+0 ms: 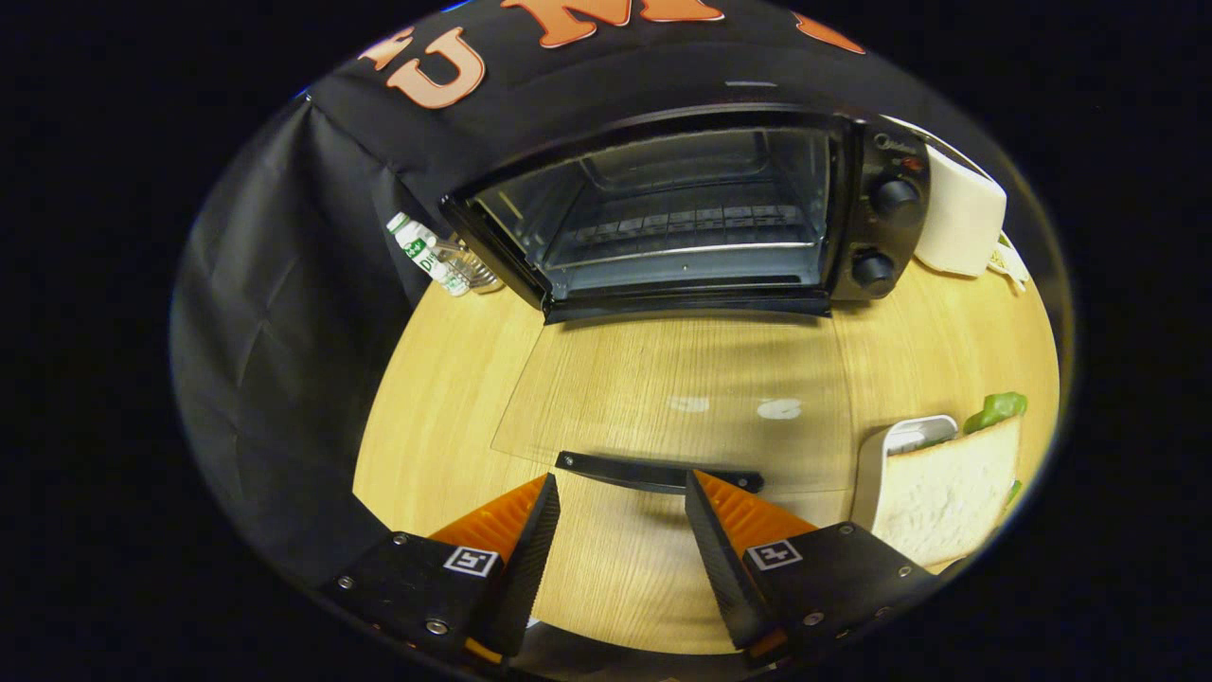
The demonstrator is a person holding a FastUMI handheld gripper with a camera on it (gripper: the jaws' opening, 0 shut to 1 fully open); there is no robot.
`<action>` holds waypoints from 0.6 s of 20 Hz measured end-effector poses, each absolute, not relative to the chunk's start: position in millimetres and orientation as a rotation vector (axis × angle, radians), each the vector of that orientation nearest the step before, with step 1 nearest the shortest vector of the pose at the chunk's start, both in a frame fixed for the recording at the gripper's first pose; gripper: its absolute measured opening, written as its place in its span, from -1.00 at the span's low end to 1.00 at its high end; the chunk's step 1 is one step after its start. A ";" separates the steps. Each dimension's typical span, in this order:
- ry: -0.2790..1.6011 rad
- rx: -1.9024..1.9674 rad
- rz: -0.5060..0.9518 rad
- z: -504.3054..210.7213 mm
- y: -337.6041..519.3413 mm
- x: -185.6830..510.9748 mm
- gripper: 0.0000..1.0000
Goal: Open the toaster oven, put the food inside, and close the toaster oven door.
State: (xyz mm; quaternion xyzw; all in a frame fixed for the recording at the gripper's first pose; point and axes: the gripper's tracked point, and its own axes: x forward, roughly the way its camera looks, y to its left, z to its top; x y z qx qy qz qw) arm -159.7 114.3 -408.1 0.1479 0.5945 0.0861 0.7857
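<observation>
The tongs (620,493) hang released just before the open door's handle (658,472); swinging toward the sandwich (947,493), they may knock that door.

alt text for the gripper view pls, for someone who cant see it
The toaster oven stands open, its glass door flat on the wooden table. The open gripper hovers at the door handle; a sandwich sits beside it.
</observation>
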 end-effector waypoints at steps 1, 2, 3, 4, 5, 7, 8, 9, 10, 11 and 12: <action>1.263 0.318 0.177 -398.3 100.7 -158.8 0.61; 1.248 0.315 0.169 -388.4 85.8 -157.5 0.62; 1.235 0.311 0.154 -379.5 70.5 -158.1 0.69; 1.220 0.308 0.137 -372.2 53.0 -157.1 0.74; 1.211 0.306 0.118 -366.2 35.0 -158.5 0.76; 1.204 0.292 0.084 -356.1 0.4 -160.5 0.79; 1.202 0.277 0.069 -351.8 -16.7 -160.6 0.79; 1.196 0.258 0.056 -348.5 -34.0 -161.1 0.79; 1.199 0.235 0.037 -348.3 -51.7 -163.3 0.79; 1.199 0.219 0.027 -348.7 -66.5 -164.0 0.79; 1.204 0.204 0.011 -350.1 -81.9 -166.6 0.79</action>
